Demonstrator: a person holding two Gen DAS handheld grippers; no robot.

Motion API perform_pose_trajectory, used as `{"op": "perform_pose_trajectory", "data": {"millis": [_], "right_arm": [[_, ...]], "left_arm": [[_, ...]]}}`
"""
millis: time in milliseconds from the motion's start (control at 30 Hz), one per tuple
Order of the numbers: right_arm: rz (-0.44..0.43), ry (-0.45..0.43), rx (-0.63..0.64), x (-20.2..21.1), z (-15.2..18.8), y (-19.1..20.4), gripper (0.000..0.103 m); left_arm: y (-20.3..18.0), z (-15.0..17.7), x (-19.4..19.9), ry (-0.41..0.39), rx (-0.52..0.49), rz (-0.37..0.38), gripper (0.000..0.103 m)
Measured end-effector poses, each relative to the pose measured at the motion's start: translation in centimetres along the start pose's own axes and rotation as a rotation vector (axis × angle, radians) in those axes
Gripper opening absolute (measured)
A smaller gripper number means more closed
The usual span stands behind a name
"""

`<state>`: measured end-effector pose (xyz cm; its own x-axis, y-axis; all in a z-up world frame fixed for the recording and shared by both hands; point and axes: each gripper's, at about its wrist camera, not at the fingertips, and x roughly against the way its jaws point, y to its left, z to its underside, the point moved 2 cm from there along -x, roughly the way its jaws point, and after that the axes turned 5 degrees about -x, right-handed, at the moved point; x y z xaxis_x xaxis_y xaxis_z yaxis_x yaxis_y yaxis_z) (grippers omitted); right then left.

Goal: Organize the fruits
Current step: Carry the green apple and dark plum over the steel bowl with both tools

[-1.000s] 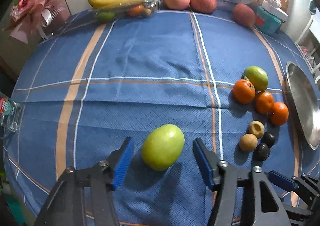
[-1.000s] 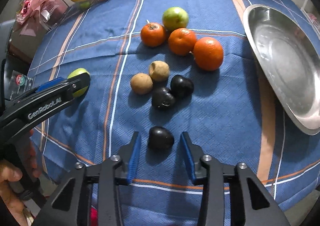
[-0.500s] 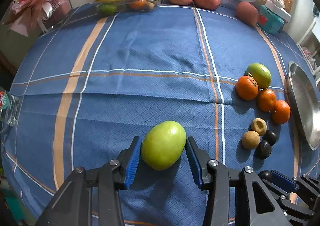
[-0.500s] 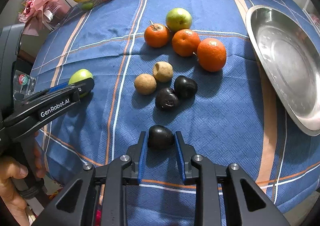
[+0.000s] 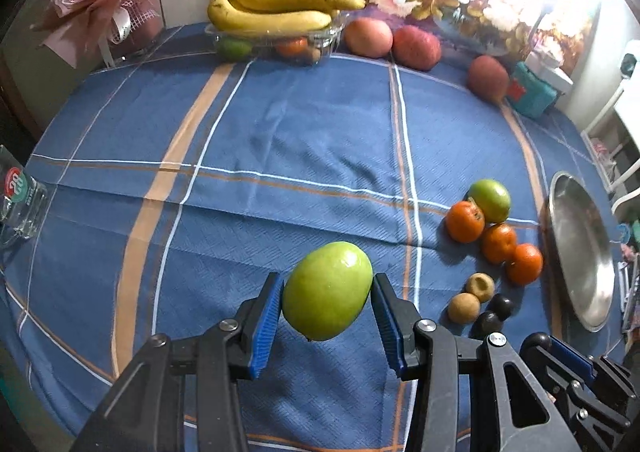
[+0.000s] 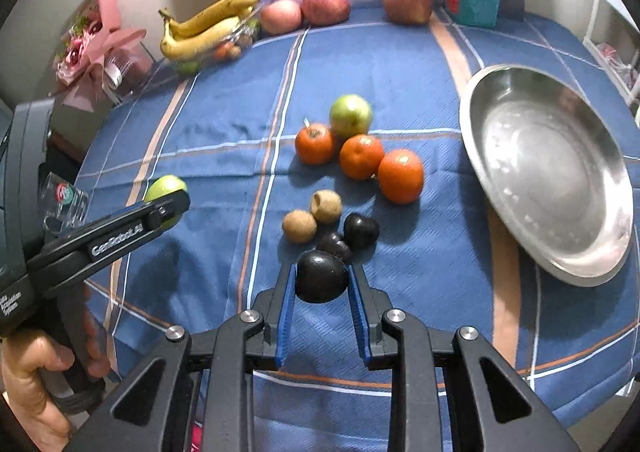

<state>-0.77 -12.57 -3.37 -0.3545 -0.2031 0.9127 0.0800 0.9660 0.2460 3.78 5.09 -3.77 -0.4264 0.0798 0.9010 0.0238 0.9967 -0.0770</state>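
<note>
My left gripper [image 5: 326, 306] is shut on a large green fruit [image 5: 327, 296] and holds it above the blue tablecloth; it also shows in the right wrist view [image 6: 166, 188]. My right gripper [image 6: 321, 284] is shut on a dark plum [image 6: 321, 281], lifted above the cloth. Ahead of it lie two more dark plums [image 6: 361, 230], two brown fruits [image 6: 299, 226], three orange fruits [image 6: 361, 156] and a green apple [image 6: 350, 115]. The same cluster shows at the right in the left wrist view [image 5: 494, 244].
A steel plate [image 6: 600, 264] lies at the right. Bananas on a clear tray [image 5: 276, 12], red apples [image 5: 416, 47], a teal box [image 5: 530, 94] and flowers line the far edge. A glass [image 5: 20, 198] stands at the left edge.
Both grippers closed on their fruits and lifted them off the cloth: the left on the green fruit, the right on the dark plum.
</note>
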Motion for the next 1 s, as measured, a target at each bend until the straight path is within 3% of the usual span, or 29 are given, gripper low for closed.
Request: {"op": "perform_pose_trajectory", "data": {"millis": [300, 567, 800, 1000], "right_arm": [[0.069, -0.056, -0.041, 1.9, -2.7, -0.5, 0.027], [0.076, -0.071, -0.096, 2.1, -5.9, -1.5, 0.027], [0.071, -0.101, -0.106, 2.4, -8.1, -2.8, 0.027], [0.091, -0.127, -0.162, 2.7, -9.5, -5.6, 0.027]], "left_arm": [[-0.3, 0.0, 0.4, -0.006, 0.031, 0.003, 0.048], [-0.9, -0.5, 0.2, 0.005, 0.050, 0.000, 0.048], [-1.4, -1.5, -0.2, 0.033, 0.108, 0.051, 0.048], [-2.9, -2.7, -0.4, 0.041, 0.093, 0.027, 0.048]]}}
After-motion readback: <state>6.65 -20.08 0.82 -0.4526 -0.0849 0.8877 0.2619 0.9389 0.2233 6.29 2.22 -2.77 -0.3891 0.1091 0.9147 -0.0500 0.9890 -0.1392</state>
